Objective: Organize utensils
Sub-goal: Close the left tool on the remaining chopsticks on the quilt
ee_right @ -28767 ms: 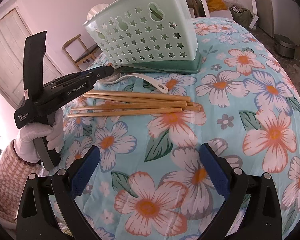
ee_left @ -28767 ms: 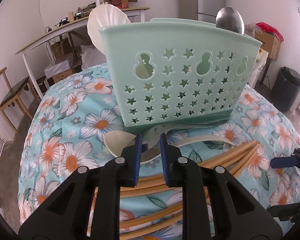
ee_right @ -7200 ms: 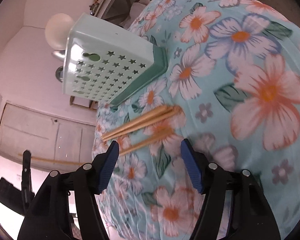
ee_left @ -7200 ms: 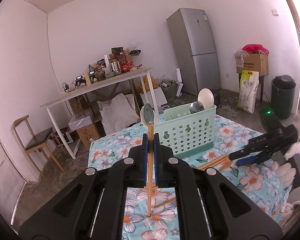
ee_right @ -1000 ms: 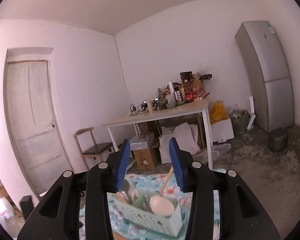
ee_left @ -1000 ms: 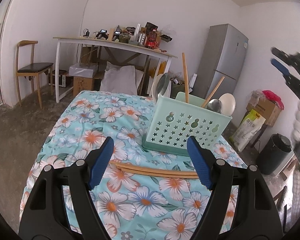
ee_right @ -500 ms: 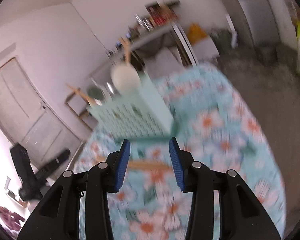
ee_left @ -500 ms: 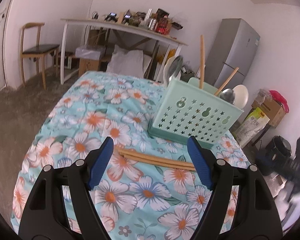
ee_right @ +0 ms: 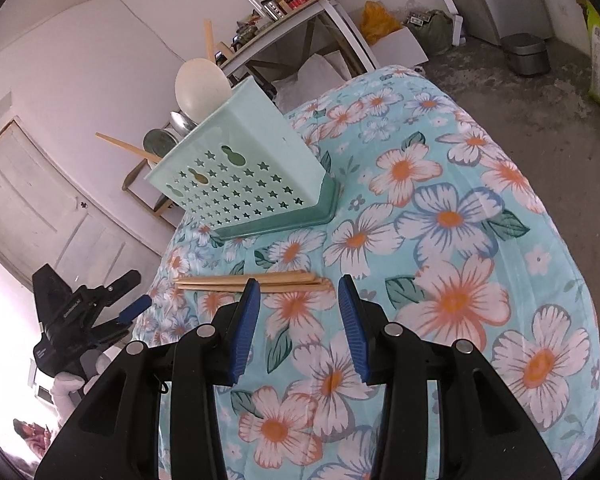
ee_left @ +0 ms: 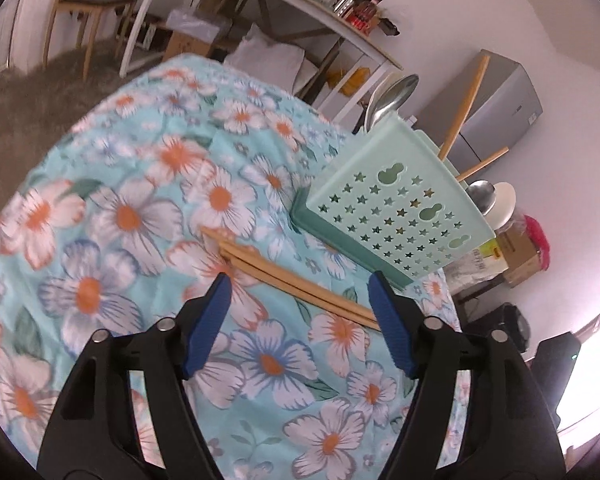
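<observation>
A mint green utensil basket (ee_left: 392, 216) with star holes stands on the flowered tablecloth (ee_left: 112, 220); it also shows in the right wrist view (ee_right: 244, 172). Spoons and two wooden chopsticks (ee_left: 462, 108) stand in it. A few wooden chopsticks (ee_left: 292, 280) lie on the cloth in front of it, also in the right wrist view (ee_right: 256, 281). My left gripper (ee_left: 300, 300) is open and empty just above them. My right gripper (ee_right: 300, 300) is open and empty, close over their near ends. The left gripper also shows in the right wrist view (ee_right: 124, 312).
The round table drops off on all sides. A long white table (ee_left: 260, 12) with clutter stands behind, a wooden chair (ee_left: 88, 4) at left, a grey fridge (ee_left: 500, 112) at right, a bin (ee_right: 526, 54) on the floor.
Both grippers have come down and closer to the chopsticks on the cloth. The right gripper swung from facing the room to looking down at the table.
</observation>
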A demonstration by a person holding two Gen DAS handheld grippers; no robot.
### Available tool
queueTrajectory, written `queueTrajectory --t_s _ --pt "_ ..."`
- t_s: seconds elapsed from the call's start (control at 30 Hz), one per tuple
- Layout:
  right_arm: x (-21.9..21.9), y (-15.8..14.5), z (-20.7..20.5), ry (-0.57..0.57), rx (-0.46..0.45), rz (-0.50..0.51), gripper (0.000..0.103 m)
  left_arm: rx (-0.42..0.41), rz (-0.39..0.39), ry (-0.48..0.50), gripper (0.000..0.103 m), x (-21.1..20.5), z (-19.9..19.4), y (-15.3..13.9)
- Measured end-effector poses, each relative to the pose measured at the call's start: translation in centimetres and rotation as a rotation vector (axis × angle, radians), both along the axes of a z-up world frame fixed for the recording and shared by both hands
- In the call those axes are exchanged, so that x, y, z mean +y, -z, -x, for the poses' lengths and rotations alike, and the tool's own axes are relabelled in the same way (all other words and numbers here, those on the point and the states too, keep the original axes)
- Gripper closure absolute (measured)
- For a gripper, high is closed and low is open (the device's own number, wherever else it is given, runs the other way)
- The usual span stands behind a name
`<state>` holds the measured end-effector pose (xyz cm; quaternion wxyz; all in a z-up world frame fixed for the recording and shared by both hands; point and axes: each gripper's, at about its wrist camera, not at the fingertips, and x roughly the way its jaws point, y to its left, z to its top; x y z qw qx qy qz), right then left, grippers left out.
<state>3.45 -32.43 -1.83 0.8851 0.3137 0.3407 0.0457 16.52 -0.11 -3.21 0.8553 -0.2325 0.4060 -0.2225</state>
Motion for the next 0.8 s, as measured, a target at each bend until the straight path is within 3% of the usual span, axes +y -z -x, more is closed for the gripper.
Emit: queueTrajectory --t_s 0.07,0.17,0.33,0.47,0.6,0.8 --pt "-0.1 0.2 0.0 -0.001 0.006 -0.006 0.063 -0.014 -0.023 0.017 0.047 -0.6 -0.2 -0.1" --pt "-0.3 0.6 -0.1 -0.001 0.014 -0.015 0.063 -0.098 -0.13 0.089 0.05 -2.5 -0.2 -1.0" --pt "-0.6 0.6 -0.2 0.0 0.012 -0.018 0.063 -0.239 -0.446 0.218 0.055 -7.1 -0.8 -1.2" --pt "-0.7 0.7 -0.2 0.003 0.015 -0.019 0.063 -0.263 -0.621 0.236 0.06 -9.4 -2.4 0.3" --pt "-0.8 0.9 -0.3 0.005 0.024 -0.019 0.063 -0.203 -0.683 0.256 0.061 -10.3 -3.8 2.6" --pt "-1.0 0.9 -0.4 0.008 0.024 -0.024 0.063 -0.179 -0.658 0.273 0.062 -9.7 -3.1 2.6"
